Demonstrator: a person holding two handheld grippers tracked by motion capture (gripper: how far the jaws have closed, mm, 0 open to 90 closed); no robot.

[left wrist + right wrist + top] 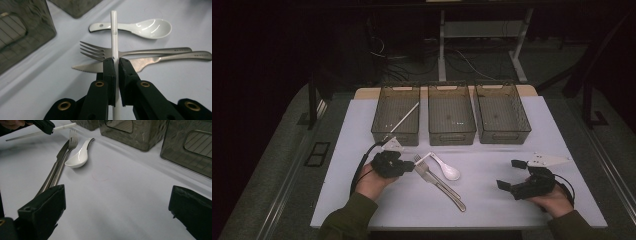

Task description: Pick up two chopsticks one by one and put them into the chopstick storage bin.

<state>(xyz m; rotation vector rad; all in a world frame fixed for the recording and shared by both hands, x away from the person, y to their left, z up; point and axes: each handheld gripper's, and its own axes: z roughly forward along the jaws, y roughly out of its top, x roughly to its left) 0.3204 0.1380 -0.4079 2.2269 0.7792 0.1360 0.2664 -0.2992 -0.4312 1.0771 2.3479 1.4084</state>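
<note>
Left gripper [116,62]: jaws closed tight on a thin white stick [114,30], prob. a chopstick, gripped partway along its length. In the high view the left gripper [393,162] sits at the near-left of the counter [492,210], w/ the stick's short end poking right, over the fork's tines. In the left gripper view the stick runs straight out past the jaw tips, crossing above a knife [150,61], a fork [100,51] and the handle of a white ceramic spoon [145,26].

Right gripper [512,174]: jaws wide open, nothing between them, resting at the near-right of the counter, well apart from the cutlery. Right gripper view: its two black jaws frame bare white counter.

Cutlery lies mid-counter, just right of the left gripper: knife and fork side by side, touching, handles toward the near-right; spoon just beyond them, bowl up.

At the far edge, three dark see-through bins in a row: left bin [395,116] has a second white stick [404,118] leaning in it; middle bin [451,115] and right bin [502,114] beside it.
</note>
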